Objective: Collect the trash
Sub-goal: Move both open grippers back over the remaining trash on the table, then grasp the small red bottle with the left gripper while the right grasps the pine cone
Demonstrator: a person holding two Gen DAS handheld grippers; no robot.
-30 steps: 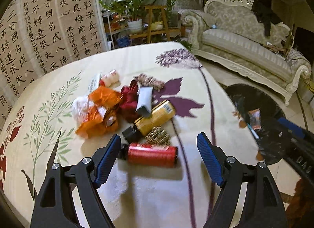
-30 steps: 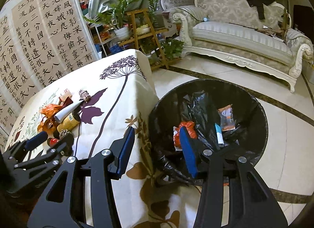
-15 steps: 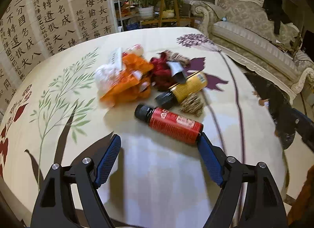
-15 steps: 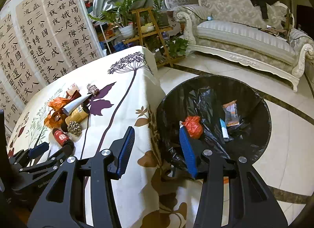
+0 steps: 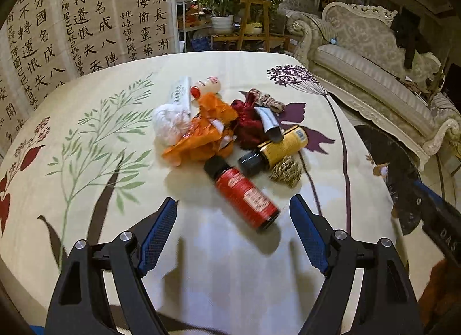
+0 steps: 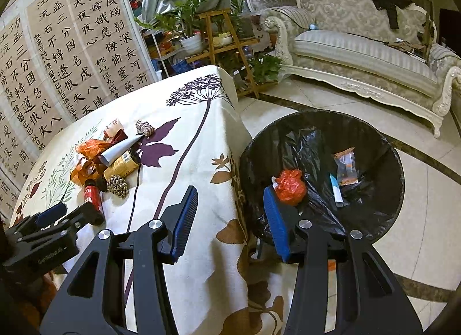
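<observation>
A pile of trash lies on the flowered tablecloth (image 5: 86, 179): a red bottle (image 5: 243, 192) nearest me, a yellow bottle (image 5: 273, 150), a pine cone (image 5: 286, 172), orange wrapper (image 5: 201, 136), dark red cloth (image 5: 247, 121), a white tube (image 5: 269, 120) and white wad (image 5: 170, 121). My left gripper (image 5: 233, 234) is open and empty, just short of the red bottle. My right gripper (image 6: 230, 219) is open and empty, between the table edge and the black-lined bin (image 6: 386, 162), which holds a red wad (image 6: 289, 185) and wrappers. The left gripper also shows in the right wrist view (image 6: 66, 217).
A calligraphy screen (image 5: 72, 18) stands behind the table. A plant stand (image 6: 219, 35) and a cream sofa (image 6: 360, 55) are beyond. The bin stands on a tiled floor (image 6: 426, 214) right of the table.
My left gripper has pulled back and swung left; the red bottle has turned from lying crosswise to pointing diagonally away. My right gripper has risen slightly above the bin edge.
</observation>
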